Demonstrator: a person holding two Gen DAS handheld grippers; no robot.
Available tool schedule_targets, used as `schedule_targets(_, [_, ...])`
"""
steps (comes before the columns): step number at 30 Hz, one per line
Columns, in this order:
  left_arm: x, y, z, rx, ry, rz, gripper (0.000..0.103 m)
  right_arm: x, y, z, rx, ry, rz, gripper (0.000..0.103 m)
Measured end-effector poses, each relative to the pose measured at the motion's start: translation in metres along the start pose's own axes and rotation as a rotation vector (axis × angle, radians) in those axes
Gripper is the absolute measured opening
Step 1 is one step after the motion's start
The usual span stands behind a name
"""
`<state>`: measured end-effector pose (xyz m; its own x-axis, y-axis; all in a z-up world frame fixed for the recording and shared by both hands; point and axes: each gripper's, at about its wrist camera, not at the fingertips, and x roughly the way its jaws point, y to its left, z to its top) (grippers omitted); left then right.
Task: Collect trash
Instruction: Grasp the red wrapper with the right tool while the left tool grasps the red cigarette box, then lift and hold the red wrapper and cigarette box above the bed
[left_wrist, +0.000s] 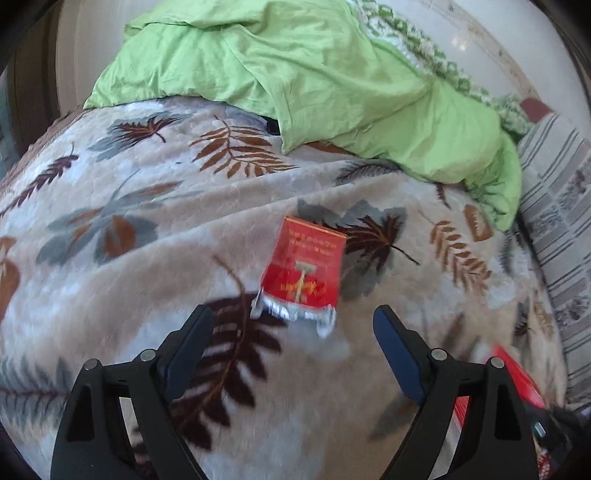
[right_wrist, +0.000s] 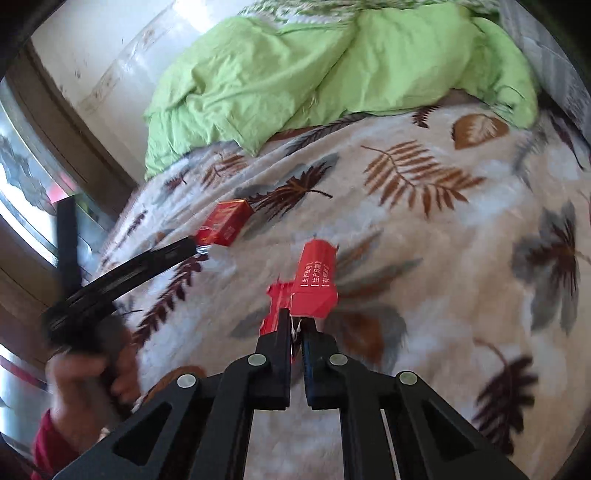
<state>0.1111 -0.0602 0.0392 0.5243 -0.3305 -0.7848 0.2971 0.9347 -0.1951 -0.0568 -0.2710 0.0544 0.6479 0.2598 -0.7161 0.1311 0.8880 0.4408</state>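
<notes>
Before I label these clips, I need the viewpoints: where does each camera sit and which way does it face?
Left wrist: on the open left tongs, looking down at a red pack on the blanket.
Right wrist: on the right tongs shut on a red wrapper; a hand shows.
Shared: pack, blanket, green quilt.

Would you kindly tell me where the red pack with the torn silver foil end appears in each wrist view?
Left wrist view: the red pack with torn silver foil end lies centre frame on the leaf-patterned fleece blanket, ahead of the open left tongs.
Right wrist view: left of centre, at one tip of those tongs.
Shared landmark: the crumpled green duvet beyond it.
</notes>
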Motion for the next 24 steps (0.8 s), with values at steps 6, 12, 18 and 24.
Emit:
schedule_targets(6, [0.054,-0.022,0.016,0.088,0.065,0.091,0.082,-0.009,-0.008,-0.024,0.039,0.01,0.022,0.006])
schedule_targets(12, [0.052,-0.023,0.016,0.086,0.033,0.102,0.054,-0.006,-0.007,-0.024,0.003,0.003,0.01,0.006])
schedule_targets(18, [0.012,-0.022,-0.022,0.084,0.02,0.074,0.054,-0.012,-0.006,-0.025,-0.015,-0.027,-0.031,0.006])
schedule_targets(24, [-0.049,-0.017,-0.072,0.06,0.02,0.061,0.054,-0.031,0.003,-0.039,-0.046,-0.087,-0.065,0.006])
